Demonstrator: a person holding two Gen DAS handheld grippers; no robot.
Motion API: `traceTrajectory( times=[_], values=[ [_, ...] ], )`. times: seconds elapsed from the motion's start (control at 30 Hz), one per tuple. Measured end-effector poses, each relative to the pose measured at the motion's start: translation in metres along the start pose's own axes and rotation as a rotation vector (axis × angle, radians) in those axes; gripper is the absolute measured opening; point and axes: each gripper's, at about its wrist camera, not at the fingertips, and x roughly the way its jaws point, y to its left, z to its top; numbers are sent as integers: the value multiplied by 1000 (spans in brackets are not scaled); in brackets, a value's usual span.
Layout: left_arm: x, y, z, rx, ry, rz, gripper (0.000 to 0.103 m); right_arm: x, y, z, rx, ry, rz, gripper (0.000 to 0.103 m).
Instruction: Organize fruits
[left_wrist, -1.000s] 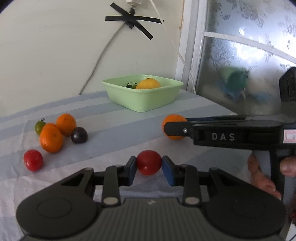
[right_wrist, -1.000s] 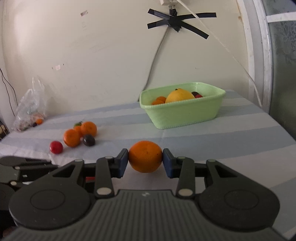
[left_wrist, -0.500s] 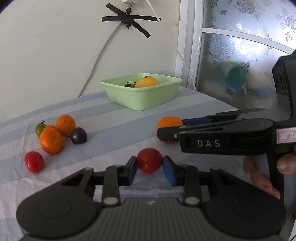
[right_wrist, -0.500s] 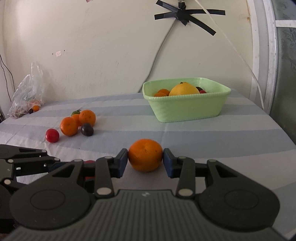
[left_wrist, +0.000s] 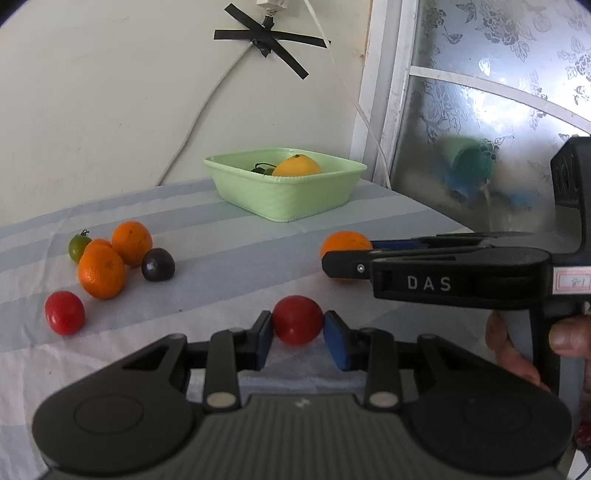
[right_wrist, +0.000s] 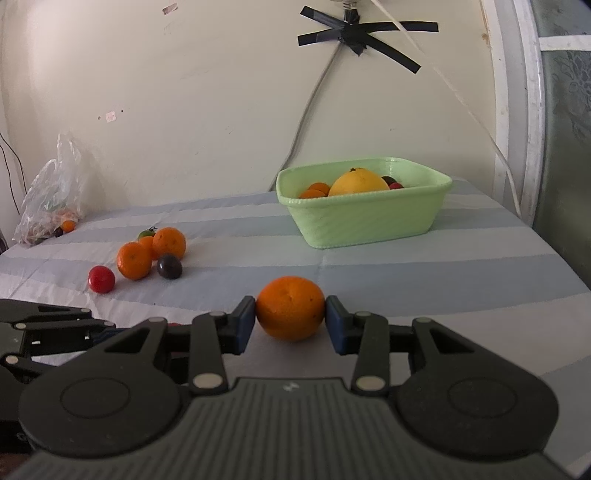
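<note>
A glossy red tomato sits low centre in the left wrist view, clamped between the left gripper pads. The right gripper grips a dimpled orange at lower centre of its view, reaching level in from the right. The green basket stands upper right.

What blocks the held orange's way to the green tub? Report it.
Nothing visible. The right hand-held gripper is shut on the orange; only bare striped cloth lies between it and the green tub.
</note>
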Motion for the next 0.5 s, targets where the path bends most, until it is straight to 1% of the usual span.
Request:
traceTrajectory(
  times=[0.17,0.5],
  values=[
    [-1,5,0,-32,-3,-14,31,-1,0,0,2,-3,2,44],
    [-1,3,0,-30,-1,-10,31,-1,0,-1,2,-3,-2,44]
  ],
)
